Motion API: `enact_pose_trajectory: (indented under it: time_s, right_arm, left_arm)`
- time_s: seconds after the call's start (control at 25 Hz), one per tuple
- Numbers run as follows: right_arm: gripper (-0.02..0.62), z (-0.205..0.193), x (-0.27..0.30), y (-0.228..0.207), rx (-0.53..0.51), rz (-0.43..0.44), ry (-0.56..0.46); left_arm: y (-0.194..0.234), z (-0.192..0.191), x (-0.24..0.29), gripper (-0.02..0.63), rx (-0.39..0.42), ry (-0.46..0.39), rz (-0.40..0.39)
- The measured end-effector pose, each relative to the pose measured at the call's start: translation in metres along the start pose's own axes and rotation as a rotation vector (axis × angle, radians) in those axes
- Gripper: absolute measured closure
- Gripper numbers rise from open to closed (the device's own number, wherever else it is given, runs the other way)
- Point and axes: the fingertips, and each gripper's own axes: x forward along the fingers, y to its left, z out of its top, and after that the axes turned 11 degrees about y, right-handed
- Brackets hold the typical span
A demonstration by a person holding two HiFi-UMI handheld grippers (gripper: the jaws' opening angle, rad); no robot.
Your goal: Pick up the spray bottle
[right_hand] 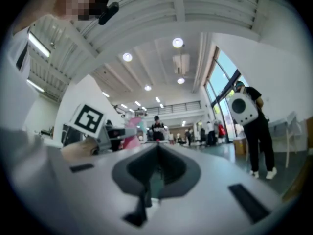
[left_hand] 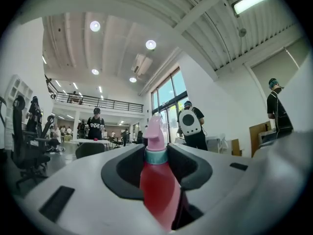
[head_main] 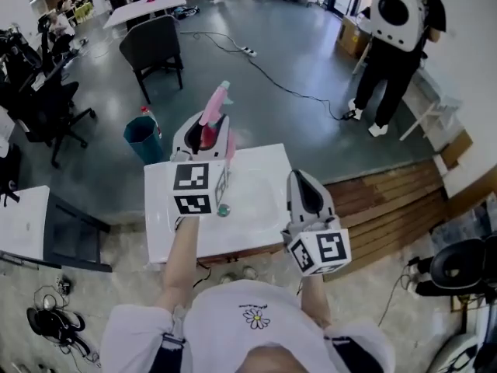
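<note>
In an open office hall with a grey floor, a white table point(head_main: 260, 179) stands just before the person, with a small green thing point(head_main: 224, 210) lying on it. A teal bin point(head_main: 141, 141) and a black chair point(head_main: 152, 47) sit beyond the table, wooden planks point(head_main: 388, 200) lie to its right, and a person with a white backpack point(head_main: 396, 18) stands well off.

Both forearms reach forward over the table. The left gripper point(head_main: 210, 130) is above the table's far edge and points level. Its jaws stand partly apart, their dark pads clamped on the red body of the spray bottle point(left_hand: 159, 185). The right gripper point(head_main: 301, 179), nearer the table's right edge, has its jaws together with nothing between them.

The bottle is clear of the table, between the left jaws. Its long axis stands upright, pink spray head and teal collar on top.
</note>
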Motion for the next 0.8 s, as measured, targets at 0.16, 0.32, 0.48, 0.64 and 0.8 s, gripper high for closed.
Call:
enact_pose_trajectory:
  time_s: [0.16, 0.32, 0.48, 0.64, 0.8]
  right_arm:
    - [0.566, 0.0, 0.016, 0.026, -0.025, 0.056, 0.005]
    - [0.566, 0.003, 0.031, 0.048, -0.035, 0.112, 0.008]
    - [0.566, 0.003, 0.039, 0.065, -0.046, 0.158, 0.004]
    - [0.566, -0.001, 0.049, 0.079, -0.052, 0.192, 0.012]
    - [0.566, -0.011, 0.06, 0.085, -0.05, 0.205, 0.041]
  left_arm:
    - [0.031, 0.002, -0.043, 0.449, -0.014, -0.026, 0.066]
    - [0.048, 0.0, -0.079, 0.451, -0.02, -0.042, 0.137]
    - [0.054, -0.004, -0.109, 0.453, -0.022, -0.06, 0.189]
    - [0.055, -0.014, -0.128, 0.453, -0.015, -0.07, 0.227]
    - [0.058, -0.029, -0.135, 0.454, -0.007, -0.051, 0.253]
